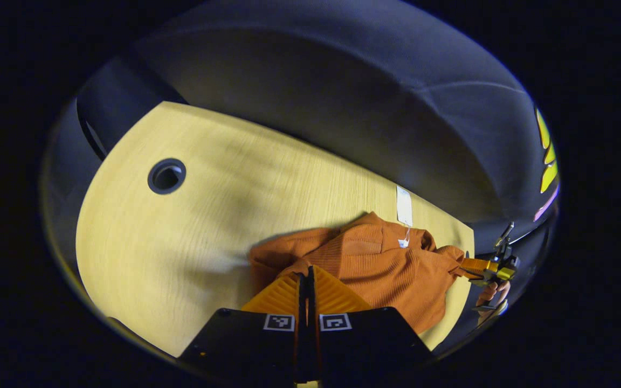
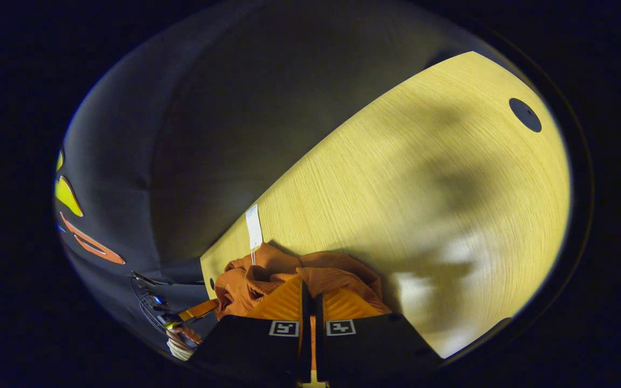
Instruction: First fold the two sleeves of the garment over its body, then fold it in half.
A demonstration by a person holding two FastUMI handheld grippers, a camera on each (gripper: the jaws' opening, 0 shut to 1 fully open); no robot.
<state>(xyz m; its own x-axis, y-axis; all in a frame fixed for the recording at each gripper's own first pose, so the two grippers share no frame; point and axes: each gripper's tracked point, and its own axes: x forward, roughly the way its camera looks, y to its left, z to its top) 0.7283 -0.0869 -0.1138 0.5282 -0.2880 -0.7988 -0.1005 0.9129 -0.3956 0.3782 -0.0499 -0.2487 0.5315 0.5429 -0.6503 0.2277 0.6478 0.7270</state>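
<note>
An orange ribbed garment (image 1: 386, 264) lies bunched on the wooden table (image 1: 181, 242), with a white tag (image 1: 404, 205) hanging off its collar end. My left gripper (image 1: 306, 275) is shut, its tips pinching the garment's near edge. Farther right, the right gripper (image 1: 469, 268) grips the cloth's other end at the table's edge, held by a hand (image 1: 496, 293). In the right gripper view the garment (image 2: 256, 283) is heaped right at my right gripper (image 2: 309, 288), which is shut with orange cloth showing between its fingers. The left gripper (image 2: 205, 308) sits at the lower left, touching the cloth.
A round cable hole (image 1: 166, 175) is set in the table far from the garment; it also appears at the far corner (image 2: 524, 114). The broad tabletop (image 2: 423, 188) stretches beyond the cloth. The black booth wall (image 1: 343, 97) stands behind the table's far edge.
</note>
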